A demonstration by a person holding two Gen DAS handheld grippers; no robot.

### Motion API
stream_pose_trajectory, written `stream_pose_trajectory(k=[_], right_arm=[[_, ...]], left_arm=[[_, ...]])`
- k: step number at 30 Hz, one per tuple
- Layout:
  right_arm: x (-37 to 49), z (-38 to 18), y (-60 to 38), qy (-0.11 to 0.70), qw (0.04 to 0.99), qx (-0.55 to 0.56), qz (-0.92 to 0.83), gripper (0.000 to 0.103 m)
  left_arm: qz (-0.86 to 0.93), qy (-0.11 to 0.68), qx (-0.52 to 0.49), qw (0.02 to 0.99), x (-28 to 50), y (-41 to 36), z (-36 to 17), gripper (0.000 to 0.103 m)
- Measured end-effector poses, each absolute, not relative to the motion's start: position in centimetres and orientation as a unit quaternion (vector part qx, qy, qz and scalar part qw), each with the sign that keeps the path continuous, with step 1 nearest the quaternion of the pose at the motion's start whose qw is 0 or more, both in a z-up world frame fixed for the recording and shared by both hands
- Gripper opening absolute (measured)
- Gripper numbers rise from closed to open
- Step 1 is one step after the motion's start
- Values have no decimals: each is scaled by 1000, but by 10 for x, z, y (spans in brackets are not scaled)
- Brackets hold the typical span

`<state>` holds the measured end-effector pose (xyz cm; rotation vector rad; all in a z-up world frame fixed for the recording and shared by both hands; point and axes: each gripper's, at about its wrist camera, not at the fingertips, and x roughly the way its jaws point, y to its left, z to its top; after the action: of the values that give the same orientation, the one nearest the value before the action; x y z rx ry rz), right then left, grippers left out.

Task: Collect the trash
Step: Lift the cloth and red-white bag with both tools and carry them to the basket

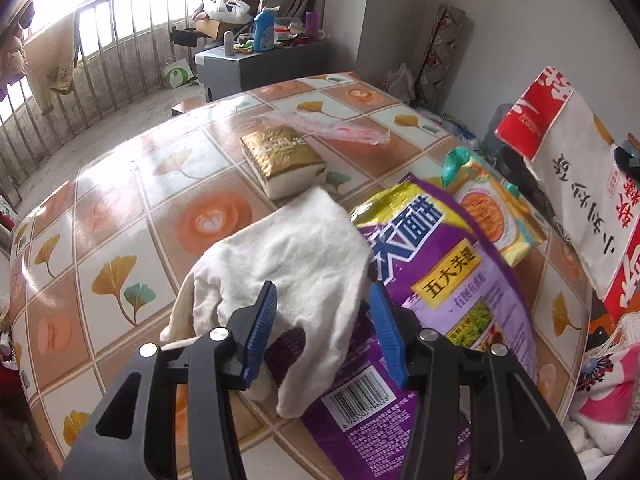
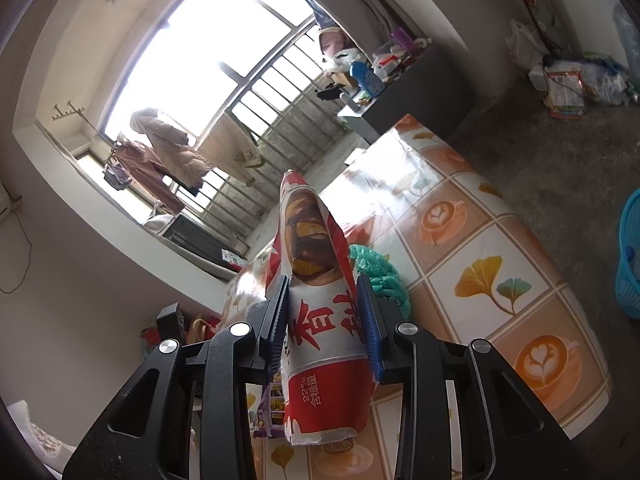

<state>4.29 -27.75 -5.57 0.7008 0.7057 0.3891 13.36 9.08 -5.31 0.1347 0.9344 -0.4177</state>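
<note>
My left gripper [image 1: 323, 294] hovers open over a white cloth [image 1: 296, 256], its blue pads either side of the cloth's near edge without pressing it. The cloth lies partly on a big purple snack bag [image 1: 444, 280] on the table. Beyond it are a yellow-orange packet [image 1: 500, 216], a gold tissue pack [image 1: 280, 156] and a clear pink wrapper [image 1: 340, 128]. My right gripper [image 2: 324, 308] is shut on a red and white food bag [image 2: 320, 320], held upright above the table. The same bag [image 1: 572, 188] shows at the right of the left wrist view.
The table [image 1: 120, 240] has a tile-patterned cover with leaves and coffee cups. A crumpled green plastic bag [image 2: 380, 272] lies behind the held bag. A blue basket [image 2: 630, 256] stands on the floor at the right. A cluttered grey cabinet [image 1: 260, 64] stands beyond the table.
</note>
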Motion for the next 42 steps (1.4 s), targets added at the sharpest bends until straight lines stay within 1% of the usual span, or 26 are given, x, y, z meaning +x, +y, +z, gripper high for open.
stream_pose_trajectory(k=[5,8,10,12,15,24,30,36,42], right_arm=[[46,-61,-279,345,855,340,183,31],[45,-63,-280,348,854,342,182,31],[44,-62,-281,348,854,343,181,31],[44,-62,-283,347,854,343,180,31],[43,-61,-285,345,854,345,179,31],[41,-62,-292,333,852,357,190,31],[35,-57,-303,311,850,376,197,31],[19,-47,-340,268,859,402,167,31],[-33,-29,-418,185,886,421,52,31]], left_arm=[[-186,449,87,870,138,90,-67,46],[-178,448,93,871,139,90,-66,31],[-179,450,82,871,142,93,-64,23],[-181,452,67,871,145,98,-61,12],[-170,442,60,879,147,105,-54,6],[-127,348,39,928,137,134,17,5],[-137,292,20,946,130,129,71,4],[-225,254,0,941,126,78,119,4],[-346,256,26,902,139,-36,139,5]])
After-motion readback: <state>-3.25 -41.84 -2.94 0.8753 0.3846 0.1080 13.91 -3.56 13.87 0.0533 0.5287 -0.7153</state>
